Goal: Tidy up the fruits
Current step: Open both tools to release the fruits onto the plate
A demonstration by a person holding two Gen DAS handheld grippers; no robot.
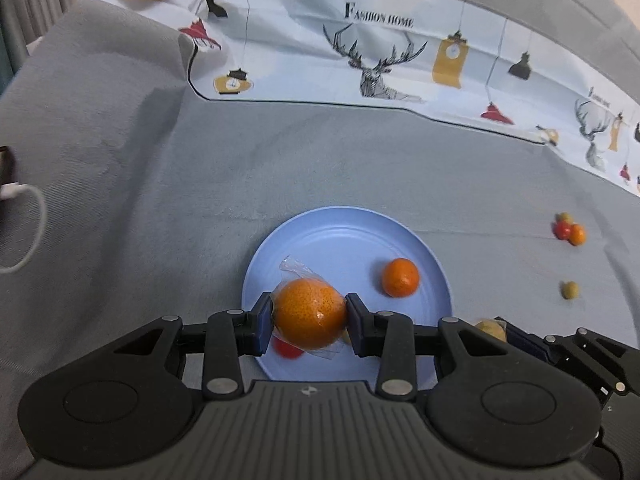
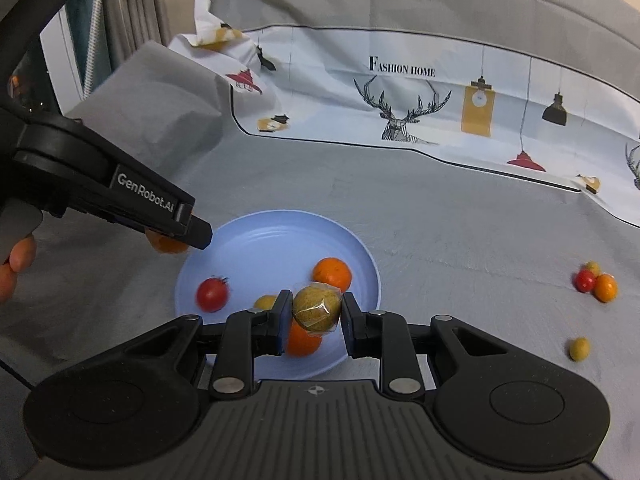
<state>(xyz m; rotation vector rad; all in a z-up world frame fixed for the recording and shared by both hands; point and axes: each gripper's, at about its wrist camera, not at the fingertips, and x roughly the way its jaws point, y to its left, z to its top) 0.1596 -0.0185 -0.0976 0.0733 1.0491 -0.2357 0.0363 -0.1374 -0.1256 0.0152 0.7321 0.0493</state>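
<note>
Left tool grasps a wrapped orange, hiding a tomato on the blue plate; right tool clenches a wrapped yellow-green fruit.

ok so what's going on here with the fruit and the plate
A person is sorting fruit onto a blue plate on a grey cloth, with a gripper in each hand. The left gripper is clamped on a plastic-wrapped orange above the plate. The right gripper is clamped on a wrapped yellow-green fruit, also above the plate. A tomato and a small orange already lie on the plate. A few small fruits are on the cloth to the right.
</note>
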